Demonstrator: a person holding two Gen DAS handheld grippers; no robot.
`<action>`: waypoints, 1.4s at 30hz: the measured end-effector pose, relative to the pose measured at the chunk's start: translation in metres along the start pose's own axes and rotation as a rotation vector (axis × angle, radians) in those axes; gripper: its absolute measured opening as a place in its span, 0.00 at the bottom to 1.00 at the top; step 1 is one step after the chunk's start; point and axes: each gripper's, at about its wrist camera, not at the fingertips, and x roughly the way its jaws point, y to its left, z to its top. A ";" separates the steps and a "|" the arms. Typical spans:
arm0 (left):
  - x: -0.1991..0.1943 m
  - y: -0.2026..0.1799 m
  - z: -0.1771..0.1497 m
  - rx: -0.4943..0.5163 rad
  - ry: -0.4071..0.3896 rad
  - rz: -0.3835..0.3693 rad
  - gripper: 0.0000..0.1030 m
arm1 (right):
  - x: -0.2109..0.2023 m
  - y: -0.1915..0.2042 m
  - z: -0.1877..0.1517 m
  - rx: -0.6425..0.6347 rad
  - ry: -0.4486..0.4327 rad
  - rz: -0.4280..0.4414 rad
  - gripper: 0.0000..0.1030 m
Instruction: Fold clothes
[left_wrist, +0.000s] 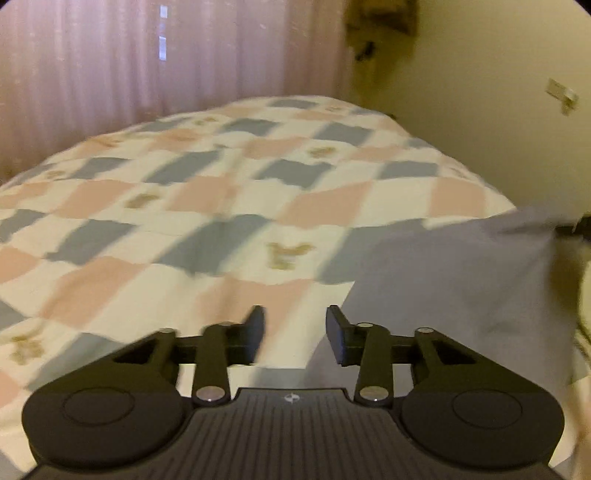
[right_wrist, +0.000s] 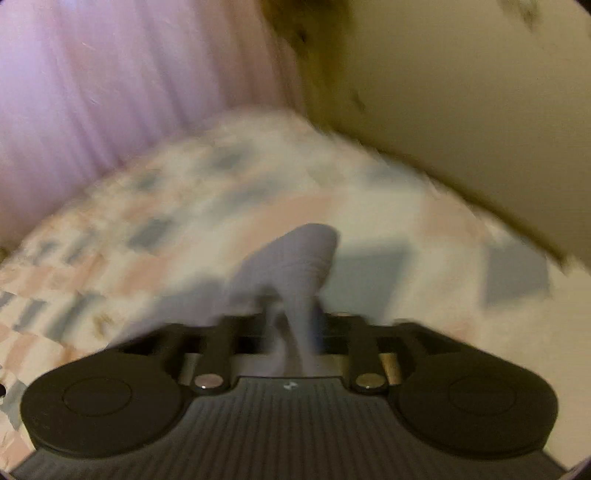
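A pale lavender-grey garment (left_wrist: 454, 273) lies on the bed at the right of the left wrist view, its near edge reaching under the gripper body. My left gripper (left_wrist: 295, 332) is open and empty, hovering just above the bedspread at the garment's left edge. In the blurred right wrist view my right gripper (right_wrist: 295, 314) is shut on a bunched fold of the same lavender-grey garment (right_wrist: 299, 258), which rises in a ridge ahead of the fingers and is lifted off the bed.
The bed wears a checked bedspread (left_wrist: 207, 206) in pink, blue-grey and cream. A pink curtain (left_wrist: 147, 59) hangs behind it. A cream wall (left_wrist: 480, 92) runs along the right side, with a dark hanging object (left_wrist: 380, 33) at the corner.
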 end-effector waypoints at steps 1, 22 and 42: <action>-0.003 -0.008 -0.012 0.006 0.028 -0.024 0.45 | -0.002 -0.012 -0.010 0.001 0.040 -0.004 0.53; -0.171 -0.142 -0.335 0.310 0.378 -0.434 0.59 | -0.169 -0.048 -0.341 0.185 0.645 0.561 0.35; -0.096 -0.068 -0.305 -0.181 0.245 -0.309 0.72 | -0.097 -0.011 -0.288 0.406 0.599 0.618 0.69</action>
